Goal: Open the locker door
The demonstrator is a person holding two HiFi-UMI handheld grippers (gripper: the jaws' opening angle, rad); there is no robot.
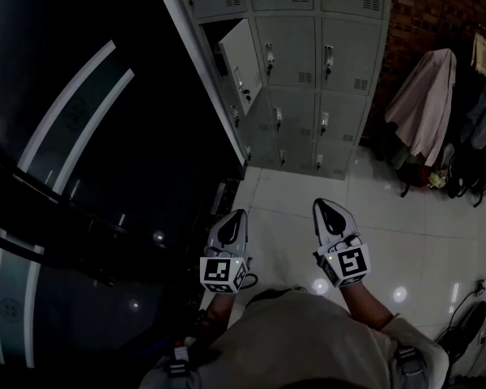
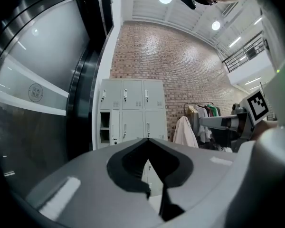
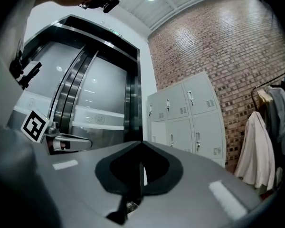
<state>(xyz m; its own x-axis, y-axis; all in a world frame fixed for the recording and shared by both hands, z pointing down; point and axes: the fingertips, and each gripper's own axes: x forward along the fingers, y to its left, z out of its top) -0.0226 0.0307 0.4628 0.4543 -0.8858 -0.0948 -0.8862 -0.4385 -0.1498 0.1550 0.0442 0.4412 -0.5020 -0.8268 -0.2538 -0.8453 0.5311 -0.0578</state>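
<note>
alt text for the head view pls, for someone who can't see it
Seen from above, a person holds the left gripper and right gripper, both shut and empty, side by side over a pale tiled floor, pointing toward grey lockers. One locker door in the leftmost column stands open; coats hang at the right.
</note>
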